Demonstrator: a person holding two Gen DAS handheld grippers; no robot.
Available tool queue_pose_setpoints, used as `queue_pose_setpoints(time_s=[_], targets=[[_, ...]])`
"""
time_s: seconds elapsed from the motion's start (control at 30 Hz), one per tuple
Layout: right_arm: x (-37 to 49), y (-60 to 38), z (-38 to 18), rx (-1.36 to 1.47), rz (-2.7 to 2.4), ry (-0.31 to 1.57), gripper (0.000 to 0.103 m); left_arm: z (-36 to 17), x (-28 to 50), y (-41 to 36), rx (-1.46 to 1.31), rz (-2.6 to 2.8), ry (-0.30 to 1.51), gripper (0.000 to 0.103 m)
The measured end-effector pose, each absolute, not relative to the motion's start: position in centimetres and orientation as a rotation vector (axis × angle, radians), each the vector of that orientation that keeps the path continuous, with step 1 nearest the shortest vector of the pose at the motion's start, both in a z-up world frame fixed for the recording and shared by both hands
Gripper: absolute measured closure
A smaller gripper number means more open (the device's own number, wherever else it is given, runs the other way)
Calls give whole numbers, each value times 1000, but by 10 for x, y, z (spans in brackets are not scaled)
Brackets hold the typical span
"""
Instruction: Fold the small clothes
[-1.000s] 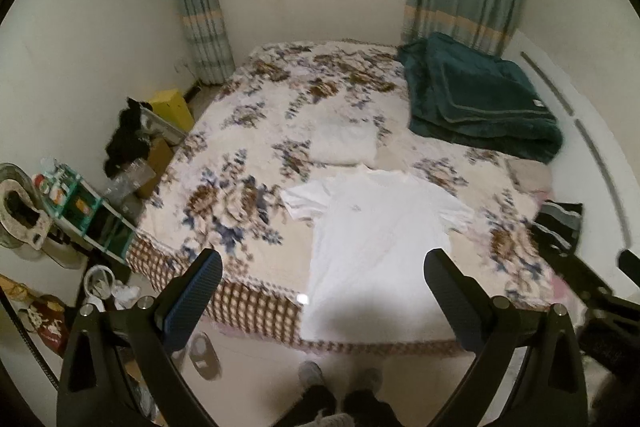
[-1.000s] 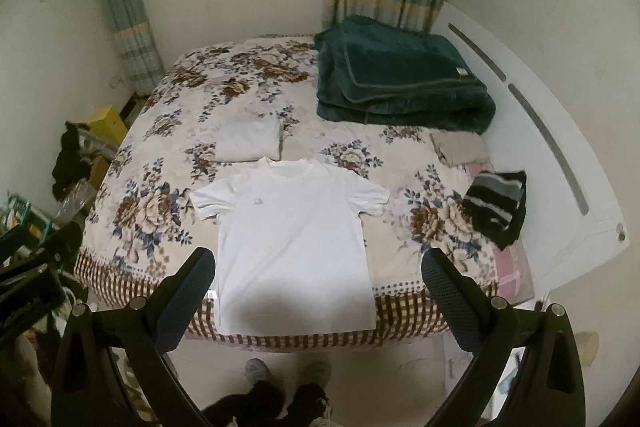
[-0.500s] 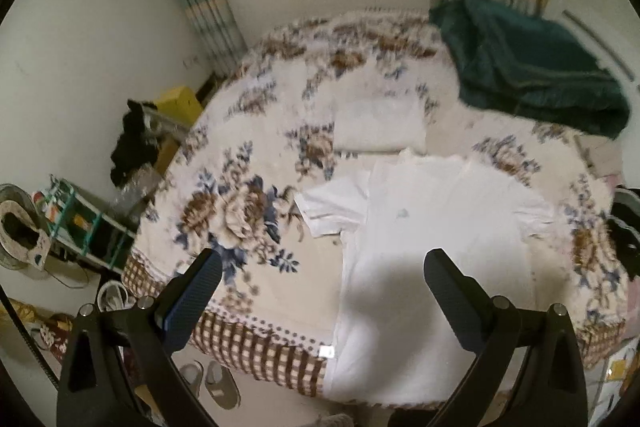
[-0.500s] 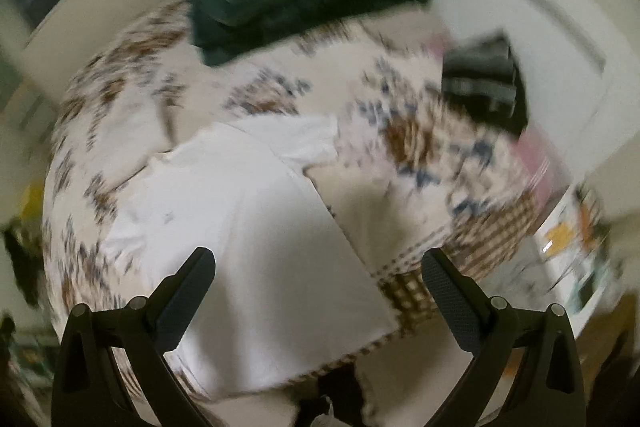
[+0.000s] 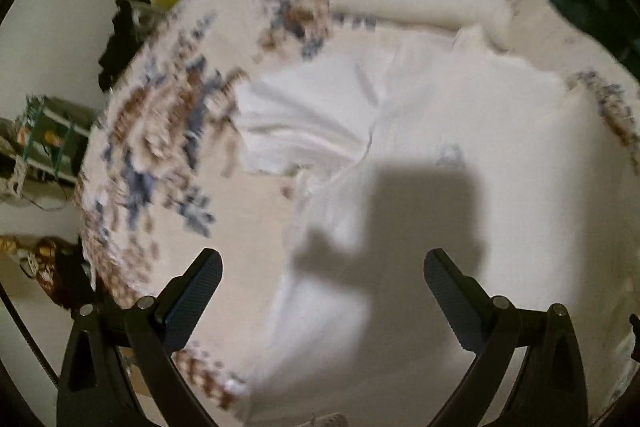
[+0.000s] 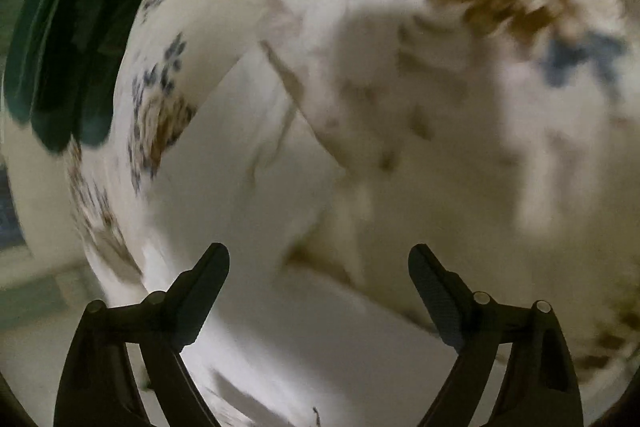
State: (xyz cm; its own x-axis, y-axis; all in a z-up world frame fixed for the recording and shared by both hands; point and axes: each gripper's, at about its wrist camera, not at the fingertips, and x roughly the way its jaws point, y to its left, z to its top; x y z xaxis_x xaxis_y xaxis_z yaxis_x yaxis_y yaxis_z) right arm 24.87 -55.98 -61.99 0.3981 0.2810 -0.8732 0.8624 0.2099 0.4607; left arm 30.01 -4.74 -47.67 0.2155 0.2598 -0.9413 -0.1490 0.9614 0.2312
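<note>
Both claws released over white T-shirt (image 5: 460, 115) on floral bedspread (image 5: 160, 131): left gripper (image 5: 322, 267) empty; right gripper (image 6: 319, 259) jaws just narrowing, nothing gripped.

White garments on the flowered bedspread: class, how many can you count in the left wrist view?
2. A white short-sleeved T-shirt lies spread flat in the middle; a folded white garment lies just beyond its collar. Blur may hide others.

left gripper (image 5: 322, 265): black arms, ribbed dark-blue pads, silver pivot screws | right gripper (image 6: 319, 261): same build
</note>
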Motion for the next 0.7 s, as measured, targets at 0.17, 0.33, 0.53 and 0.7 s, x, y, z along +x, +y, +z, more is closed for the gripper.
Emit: queue_pose_setpoints(time_s=[0.17,0.33,0.53,0.7], targets=[[278,-558,-651,1390,-584,1027,87,-528,321,-55,71,298,1373,0],[333,-520,-594,959,-597,1029,98,-540,334,-51,38,292,1385,0],[408,-364,-544,200,-290,1092,98,-527,333,-20,-1,305,1370,0],[417,-244,-599,-168,-74,1230,98,-520,326,22,-2,339,1340,0]])
